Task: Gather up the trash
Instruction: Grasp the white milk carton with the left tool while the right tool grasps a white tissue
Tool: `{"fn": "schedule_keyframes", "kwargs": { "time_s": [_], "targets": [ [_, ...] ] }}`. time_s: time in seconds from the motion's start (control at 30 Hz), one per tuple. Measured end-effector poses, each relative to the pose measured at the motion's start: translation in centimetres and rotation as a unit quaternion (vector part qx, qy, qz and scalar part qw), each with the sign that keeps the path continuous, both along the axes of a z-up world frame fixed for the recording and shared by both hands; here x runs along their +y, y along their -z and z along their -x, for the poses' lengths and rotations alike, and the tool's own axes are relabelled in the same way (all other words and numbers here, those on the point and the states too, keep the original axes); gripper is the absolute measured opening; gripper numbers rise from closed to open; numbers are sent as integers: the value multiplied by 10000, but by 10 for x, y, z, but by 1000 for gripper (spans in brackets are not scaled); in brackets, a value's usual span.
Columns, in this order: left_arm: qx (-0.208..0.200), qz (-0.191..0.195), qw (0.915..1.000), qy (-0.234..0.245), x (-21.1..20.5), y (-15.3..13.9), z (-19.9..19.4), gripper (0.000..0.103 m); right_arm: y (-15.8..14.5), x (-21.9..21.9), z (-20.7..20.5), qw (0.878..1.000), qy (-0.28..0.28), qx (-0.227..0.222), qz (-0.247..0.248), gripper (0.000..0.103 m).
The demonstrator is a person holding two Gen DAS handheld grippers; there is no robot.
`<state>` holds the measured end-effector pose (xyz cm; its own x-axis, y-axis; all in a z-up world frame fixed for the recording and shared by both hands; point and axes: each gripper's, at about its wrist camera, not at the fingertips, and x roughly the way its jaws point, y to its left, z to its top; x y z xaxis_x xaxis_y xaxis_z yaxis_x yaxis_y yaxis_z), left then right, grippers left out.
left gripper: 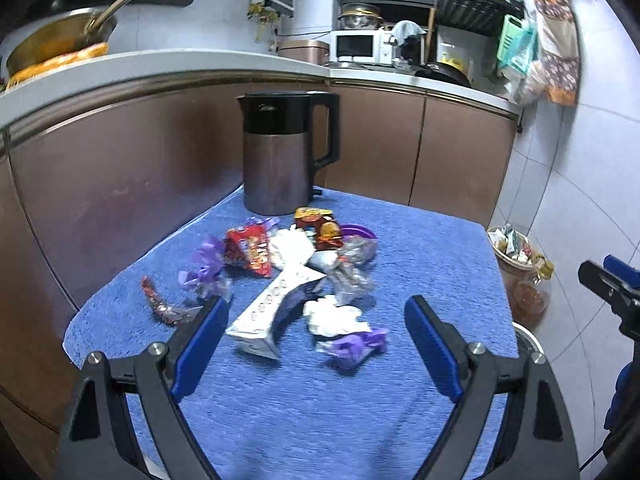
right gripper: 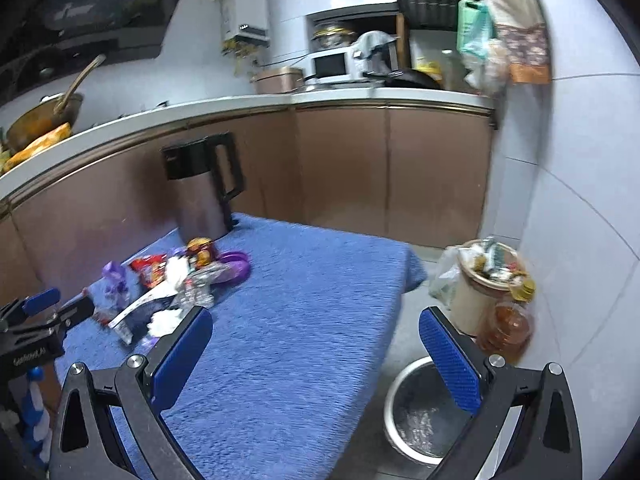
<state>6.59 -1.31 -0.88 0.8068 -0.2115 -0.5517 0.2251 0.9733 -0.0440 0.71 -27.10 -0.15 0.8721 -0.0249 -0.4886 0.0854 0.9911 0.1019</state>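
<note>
A: Item: trash pile [left gripper: 288, 276], far-left on the blue surface [left gripper: 420, 248], near kettle [left gripper: 286, 152]; wrappers blurred.

B: Left gripper [left gripper: 316, 344], right gripper [right gripper: 316, 354]: fingers wide apart, empty. Bin [right gripper: 416, 412] partly hidden.

We see a desk [left gripper: 420, 248] covered in a blue towel, carrying a dark kettle [left gripper: 286, 152] at its far edge and, just before it, a heap of wrappers [left gripper: 248, 252], crumpled tissue [left gripper: 334, 314], a flattened white carton [left gripper: 272, 312] and a purple lid [left gripper: 360, 232].
</note>
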Motion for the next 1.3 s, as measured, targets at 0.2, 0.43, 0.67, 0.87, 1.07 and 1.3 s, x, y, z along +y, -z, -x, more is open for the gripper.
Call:
{"fn": "schedule_keyframes", "kwargs": {
  "time_s": [0.2, 0.43, 0.67, 0.87, 1.07, 1.3],
  "targets": [
    [226, 199, 9995, 9, 52, 14, -11, 90, 10, 36, -32, 9953, -882, 299, 277, 95],
    [802, 333, 9960, 202, 78, 45, -31, 88, 47, 93, -83, 9714, -2082, 1124, 196, 69],
    [1097, 233, 9911, 718, 58, 54, -81, 85, 87, 124, -145, 9440, -2719, 1828, -383, 51],
    [1462, -300, 9836, 1013, 30, 73, -111, 81, 123, 135, -190, 9213, -2921, 2432, -821, 38],
    [2001, -581, 9722, 1072, 21, 95, -129, 54, 134, 119, -195, 9148, -2967, 2399, -1327, 9],
    [2204, -503, 9699, 908, 18, 101, -130, 45, 88, 90, -163, 9279, -2884, 1826, -1500, 8]
  ]
}}
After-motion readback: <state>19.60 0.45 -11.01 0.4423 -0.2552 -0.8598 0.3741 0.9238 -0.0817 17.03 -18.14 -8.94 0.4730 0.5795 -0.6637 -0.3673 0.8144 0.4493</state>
